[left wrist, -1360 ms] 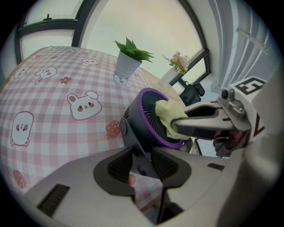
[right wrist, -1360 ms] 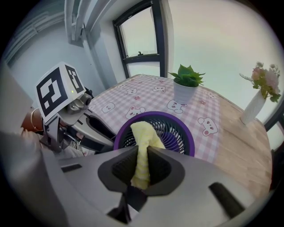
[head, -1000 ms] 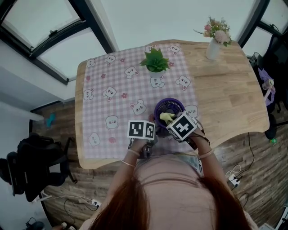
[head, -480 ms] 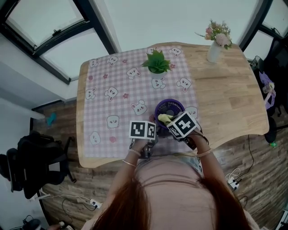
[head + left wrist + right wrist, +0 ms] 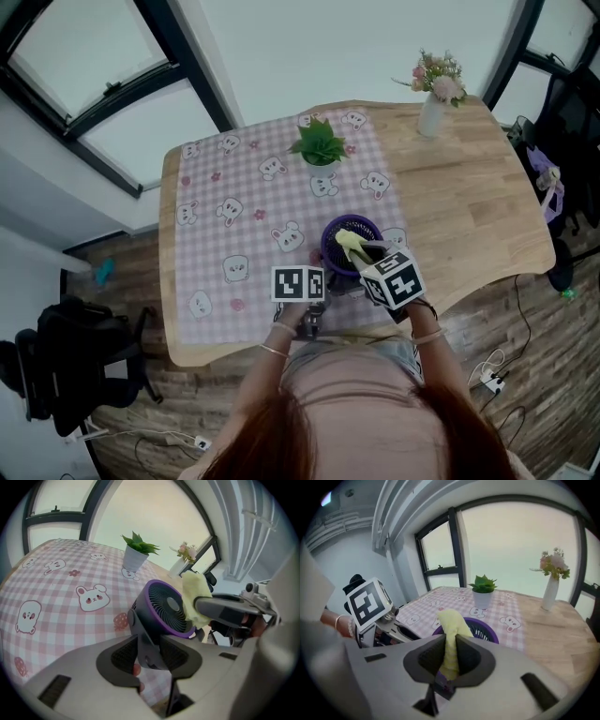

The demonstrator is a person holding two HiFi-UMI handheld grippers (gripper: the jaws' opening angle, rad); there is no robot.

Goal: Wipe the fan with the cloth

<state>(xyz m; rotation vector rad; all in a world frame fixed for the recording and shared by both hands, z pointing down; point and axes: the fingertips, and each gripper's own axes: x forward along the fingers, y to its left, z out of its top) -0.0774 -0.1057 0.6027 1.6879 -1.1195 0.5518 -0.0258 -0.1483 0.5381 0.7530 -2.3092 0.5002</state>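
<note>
Fan (image 5: pixel 364 228) sits right in front of both claws, on a bunny-print checked tablecloth (image 5: pixel 234 216) that covers part of the desk (image 5: pixel 478 206). Past the claws there's a potted plant (image 5: pixel 321 141), a leafy green thing in a white pot. Further off to the right claw's side is a white vase (image 5: pixel 431 114) with pink flowers (image 5: pixel 436 73) in it. Neither is in the way. Left claw (image 5: pixel 149 651) has its jaws pretty wide, pads clamped on the fan's dark stand, and they've just eased a touch wider. Right claw (image 5: pixel 450 656) is pinching a yellow cloth (image 5: pixel 451 634), which pokes up from the jaws and rests on the fan's purple rim.
</note>
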